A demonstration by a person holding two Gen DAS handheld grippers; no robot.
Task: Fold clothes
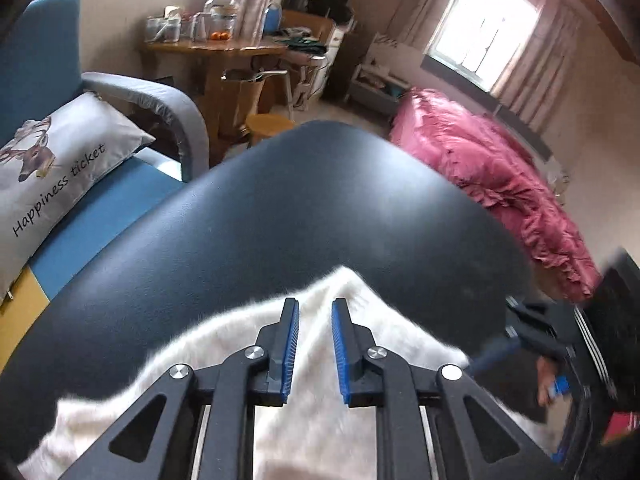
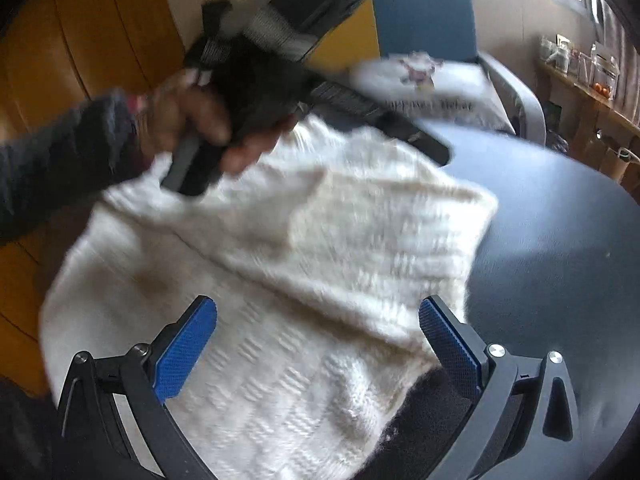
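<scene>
— Blue-padded, my left tongs [image 1: 315, 322] sit closest to the lens. What do you read from them?

— They stand a little apart, with a narrow gap between the pads and nothing pinched in it. The white knitted sweater [image 1: 320, 360] lies directly beneath them, but the pads do not press on it.

— Where is that sweater, taking the dark round desk [image 1: 280, 208] as the landmark?

— It lies on the near side of the desk, spread over the near edge. One fuzzy corner points toward the desk's middle. The far half of the desk top is bare.

— And my right tongs [image 2: 318, 320]?

— Spread wide, one finger on either side of the sweater [image 2: 280, 260], which lies under them. No pad touches the knit that I can see. A dark piece of fabric [image 2: 420, 420] shows at the sweater's near edge, close to the right-hand finger.

— I see my left hand [image 2: 200, 128] in the right-wrist view.

— Yes, blurred, in a dark sleeve [image 2: 60, 160], gripping the handle of the left tool above the sweater's far side.

— Anything else around the desk?

— Left of it stands a blue sofa [image 1: 104, 200] with a grey cushion [image 1: 60, 168] printed "Happiness ticket". Right of it lies a pink ruffled bedcover [image 1: 492, 184]. Beyond it a small wooden stool [image 1: 268, 126] and a cluttered wooden table [image 1: 216, 50] stand near the curtains.
</scene>
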